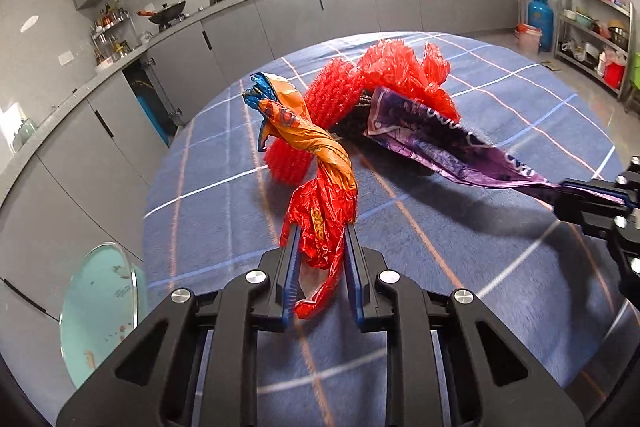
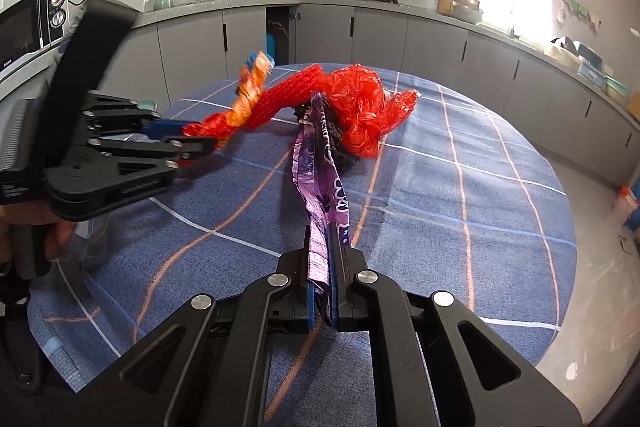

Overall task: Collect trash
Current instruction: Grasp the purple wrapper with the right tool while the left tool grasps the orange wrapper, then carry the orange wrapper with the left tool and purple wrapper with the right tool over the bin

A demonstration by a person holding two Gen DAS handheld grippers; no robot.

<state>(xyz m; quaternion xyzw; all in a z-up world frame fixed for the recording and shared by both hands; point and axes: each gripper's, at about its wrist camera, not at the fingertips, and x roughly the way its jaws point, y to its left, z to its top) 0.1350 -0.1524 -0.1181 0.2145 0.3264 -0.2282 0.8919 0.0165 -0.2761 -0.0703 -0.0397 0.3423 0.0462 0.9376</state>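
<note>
- While the trash lies heaped at the middle of the counter (image 2: pixel 500 187), we hold two pieces of it: the orange wrapper (image 1: pixel 320 163) and the purple wrapper (image 2: pixel 320 183).
- Our left gripper (image 1: pixel 322 239) has its fingers (image 1: pixel 291 259) narrowed around the wrapper's crumpled red tail, but a slit of daylight shows beside the film. We judge the hold light; a quick lift could let the tail slide out.
- Our right gripper (image 2: pixel 323 247) has its fingers (image 2: pixel 345 267) nearly shut, clamping the purple wrapper's end flat. That hold looks sound, though thin foil may tear if we jerk it.
- Both wrappers run into the pile, touching the red net (image 1: pixel 332 91) and the red bag (image 2: pixel 360 107). Pulling either could drag those along and scatter them, or push them off the counter's far edge.
- A dark scrap (image 2: pixel 340 143) sits under the purple wrapper's far end; it may fall free when we lift.
- Left of the counter a pale green plate (image 1: pixel 100 307) stands close to our left hand; a wide swing could knock it.
</note>
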